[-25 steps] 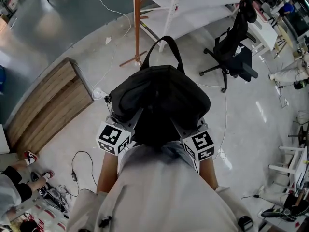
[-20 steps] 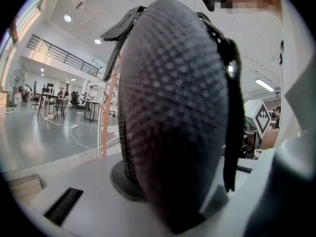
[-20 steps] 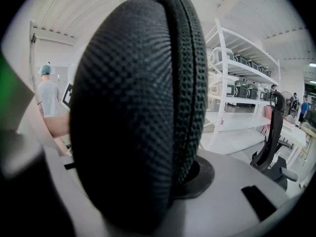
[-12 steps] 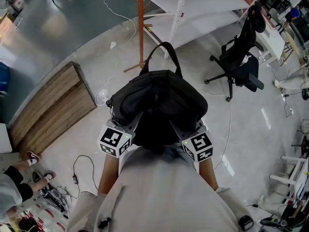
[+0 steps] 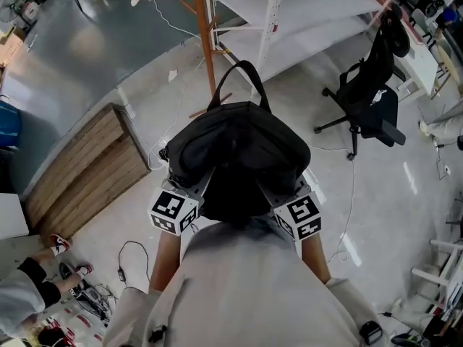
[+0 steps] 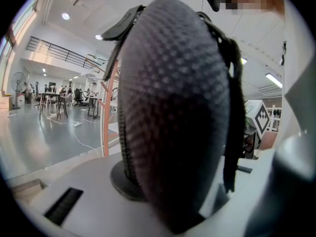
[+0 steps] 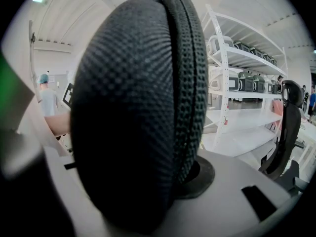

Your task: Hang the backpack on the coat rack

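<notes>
A black backpack [image 5: 239,147] hangs in front of me, carried by both grippers, its top handle loop [image 5: 239,78] pointing away toward the rack. The left gripper [image 5: 198,183] is shut on a padded mesh shoulder strap [image 6: 173,117], which fills the left gripper view. On the other side the right gripper [image 5: 270,194] is shut on the other padded strap [image 7: 133,117]. Both sets of fingertips are hidden under the bag in the head view. The orange wooden coat rack [image 5: 205,27] stands just beyond the handle, and its pole [image 6: 105,127] shows left of the strap.
A wooden platform [image 5: 79,172] lies on the floor to the left. White shelving [image 5: 304,6] stands behind the rack, with a black office chair [image 5: 369,100] to the right. Cables [image 5: 134,255] trail on the floor. Someone's feet [image 5: 61,246] show at lower left.
The floor has slid back under me and the coat rack has come closer to the backpack's handle. Both grippers keep their hold on the straps.
</notes>
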